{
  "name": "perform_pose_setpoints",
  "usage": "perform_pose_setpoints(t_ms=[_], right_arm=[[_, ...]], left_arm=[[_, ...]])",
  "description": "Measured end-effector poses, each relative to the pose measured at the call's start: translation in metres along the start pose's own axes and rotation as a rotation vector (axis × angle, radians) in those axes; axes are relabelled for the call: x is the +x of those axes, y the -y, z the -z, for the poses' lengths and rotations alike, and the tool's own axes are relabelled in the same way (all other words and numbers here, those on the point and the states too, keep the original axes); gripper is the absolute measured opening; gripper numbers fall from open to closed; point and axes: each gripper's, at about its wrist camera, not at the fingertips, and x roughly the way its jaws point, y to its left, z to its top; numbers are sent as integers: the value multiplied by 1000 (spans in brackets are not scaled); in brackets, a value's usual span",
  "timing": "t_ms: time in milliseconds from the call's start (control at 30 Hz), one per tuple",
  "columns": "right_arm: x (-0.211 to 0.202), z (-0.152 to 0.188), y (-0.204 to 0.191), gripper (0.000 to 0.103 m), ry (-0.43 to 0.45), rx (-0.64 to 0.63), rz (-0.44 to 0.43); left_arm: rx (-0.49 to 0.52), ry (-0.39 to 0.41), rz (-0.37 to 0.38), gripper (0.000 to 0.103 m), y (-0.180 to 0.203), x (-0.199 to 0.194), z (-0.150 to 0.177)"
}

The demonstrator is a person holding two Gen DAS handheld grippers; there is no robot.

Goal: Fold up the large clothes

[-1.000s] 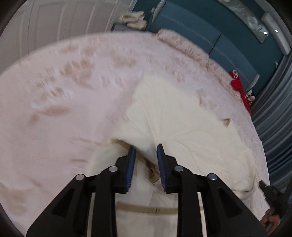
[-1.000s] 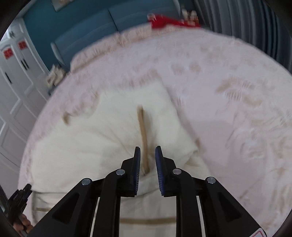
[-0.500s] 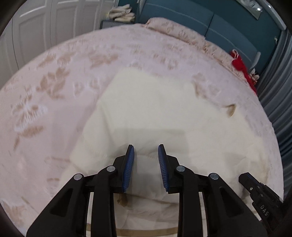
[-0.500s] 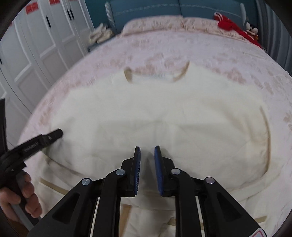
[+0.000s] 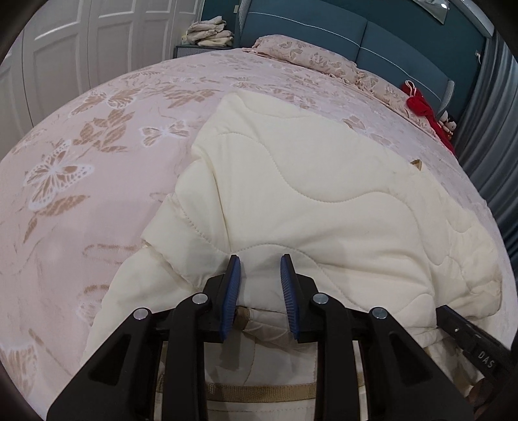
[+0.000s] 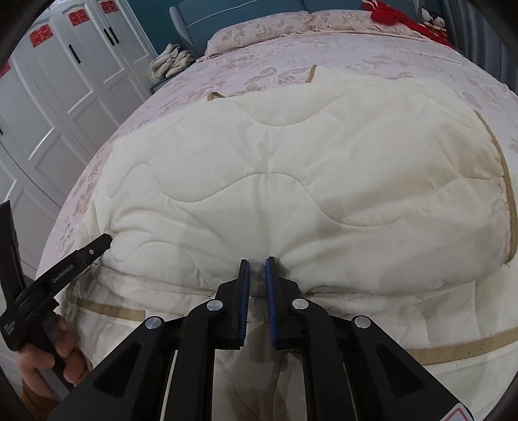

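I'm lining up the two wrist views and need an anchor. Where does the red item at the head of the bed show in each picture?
Left wrist view: the red item lies at the upper right, at the end of the pillow row by the curtain.
Right wrist view: the red item lies at the top edge, right of centre, behind the pillows.
Shared landmark: the cream quilt fills the middle of both views.
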Motion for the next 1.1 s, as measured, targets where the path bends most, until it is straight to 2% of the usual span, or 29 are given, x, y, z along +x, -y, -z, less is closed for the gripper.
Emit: perform_pose_setpoints(t_ms=[100, 267, 333, 367, 400, 433, 500, 567, 633, 733, 867, 1000, 1100], right_arm=[[3, 2, 2, 6, 10, 5, -9], [4, 0, 13, 4, 15, 74, -72], [-6, -6, 11, 4, -4, 73, -59], [-11, -9, 8, 8, -13, 68, -49], [-22, -13, 6, 16, -18, 66, -45], [-33, -18, 5, 17, -8, 66, -47], [-49, -26, 5, 21, 22, 49, -49], [-59, -43, 1, 26, 55, 16, -37], [-58, -66, -5, 29, 71, 1, -48], [-44, -109, -20, 33, 97, -13, -77], [3, -162, -53, 40, 92, -93, -65], [66, -199, -71, 40, 25, -92, -82], [105, -210, -74, 40, -28, -64, -104]], left_arm=[[17, 16, -16, 25, 3, 3, 3], [17, 30, -12, 25, 2, 2, 3], [12, 27, 0, 25, 1, -3, 0], [17, 21, 6, 27, 1, -8, -3], [33, 12, 18, 31, 1, -18, -8], [37, 11, 30, 34, 1, -24, -12], [24, 43, 88, 53, -2, -46, -29], [10, 78, 115, 55, -2, -56, -53], [-13, 80, 144, 56, 0, -54, -83], [-57, 55, 156, 56, 1, -28, -129], [-71, 13, 87, 56, 4, 27, -171], [-86, -72, 17, 56, -4, 84, -178], [-76, -94, -23, 55, -10, 110, -170]])
